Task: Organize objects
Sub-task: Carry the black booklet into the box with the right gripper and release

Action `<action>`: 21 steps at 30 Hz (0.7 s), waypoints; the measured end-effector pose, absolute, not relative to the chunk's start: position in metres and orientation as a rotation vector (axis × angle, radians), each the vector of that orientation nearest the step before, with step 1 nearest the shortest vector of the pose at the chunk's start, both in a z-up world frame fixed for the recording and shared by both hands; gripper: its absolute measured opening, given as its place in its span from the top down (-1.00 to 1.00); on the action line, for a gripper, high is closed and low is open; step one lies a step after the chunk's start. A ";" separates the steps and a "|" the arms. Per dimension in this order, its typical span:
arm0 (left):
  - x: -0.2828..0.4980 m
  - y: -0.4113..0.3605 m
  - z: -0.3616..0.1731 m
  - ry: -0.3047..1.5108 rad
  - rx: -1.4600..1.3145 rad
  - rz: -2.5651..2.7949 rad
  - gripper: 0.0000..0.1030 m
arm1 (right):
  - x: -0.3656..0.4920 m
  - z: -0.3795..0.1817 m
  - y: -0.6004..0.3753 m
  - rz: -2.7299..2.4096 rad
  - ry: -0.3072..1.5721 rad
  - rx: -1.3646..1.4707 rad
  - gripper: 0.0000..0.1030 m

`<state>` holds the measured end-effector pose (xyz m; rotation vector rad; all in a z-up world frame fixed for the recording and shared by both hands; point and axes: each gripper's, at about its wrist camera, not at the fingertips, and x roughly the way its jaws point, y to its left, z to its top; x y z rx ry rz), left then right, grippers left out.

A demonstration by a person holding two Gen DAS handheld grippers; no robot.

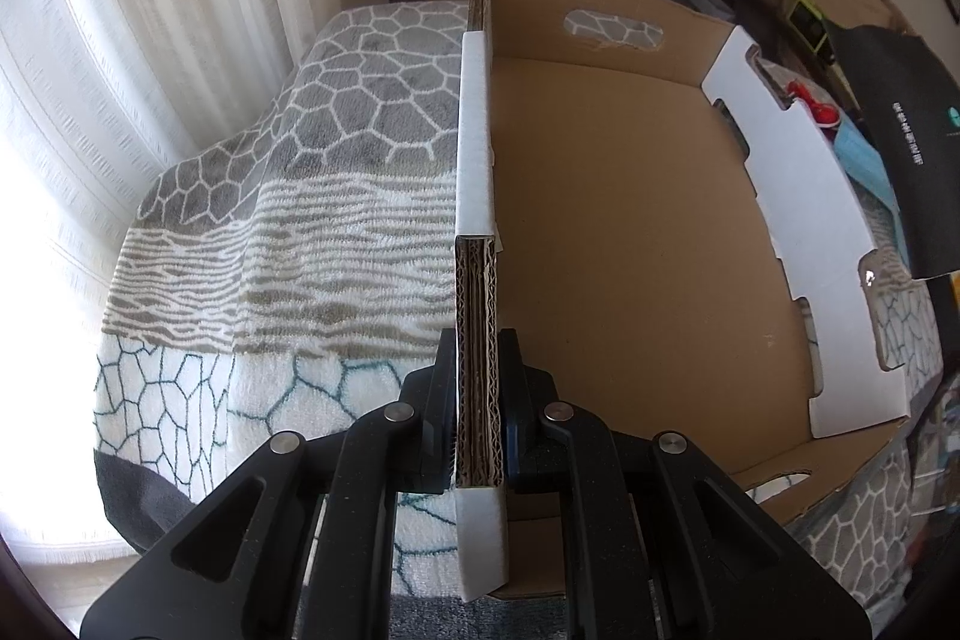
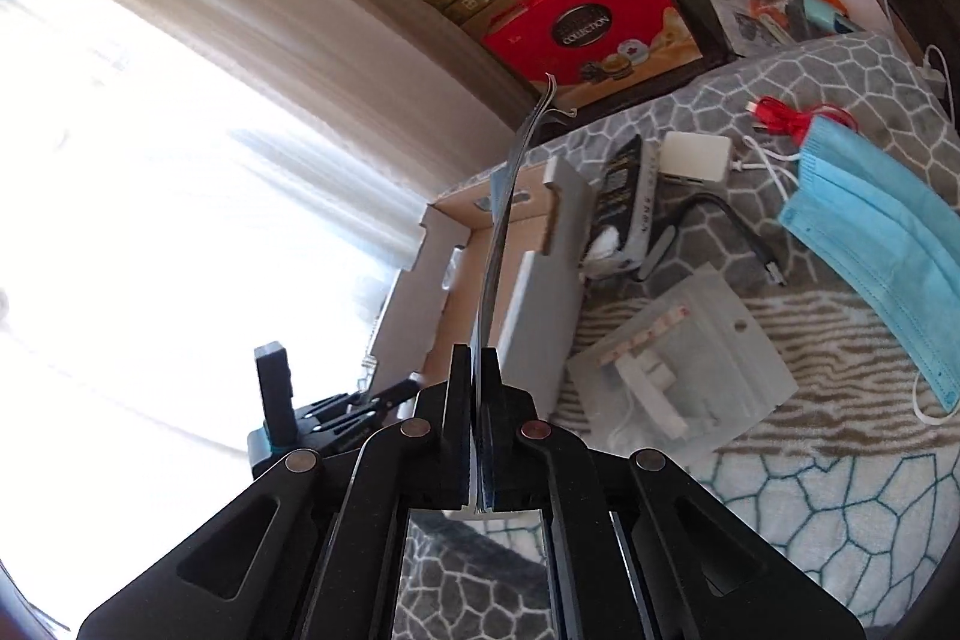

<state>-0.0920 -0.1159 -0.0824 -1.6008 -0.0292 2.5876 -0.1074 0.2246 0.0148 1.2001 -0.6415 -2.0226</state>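
An open cardboard box (image 1: 630,244) lies on the patterned blanket (image 1: 300,196). My left gripper (image 1: 478,388) is shut on the box's left wall, a thick corrugated edge capped in white. The box is empty inside. My right gripper (image 2: 478,400) is shut on a thin dark booklet (image 2: 504,208), seen edge-on and held above the box (image 2: 474,250); the same dark booklet shows at the right of the left wrist view (image 1: 906,148). On the blanket right of the box lie a blue face mask (image 2: 876,232), a white charger (image 2: 696,157), a red cable (image 2: 786,115), a dark phone-like item (image 2: 624,178) and a clear packet (image 2: 684,364).
Red gift boxes (image 2: 576,22) stand behind the bed. A carton of small items (image 2: 792,4) sits at the back right. Bright curtains (image 1: 150,40) hang at the left. The left gripper's body (image 2: 312,418) shows at the box's near side.
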 end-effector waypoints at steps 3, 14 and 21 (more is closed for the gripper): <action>-0.092 -0.115 -0.082 -0.029 -1.602 2.592 0.80 | -0.109 0.017 0.199 -1.989 -0.616 1.215 0.98; -0.091 -0.115 -0.082 -0.042 -1.606 2.593 0.80 | -0.116 -0.036 0.107 -1.957 -0.483 1.379 0.95; -0.090 -0.115 -0.083 -0.045 -1.607 2.595 0.80 | -0.100 -0.050 0.063 -1.974 -0.187 1.439 0.80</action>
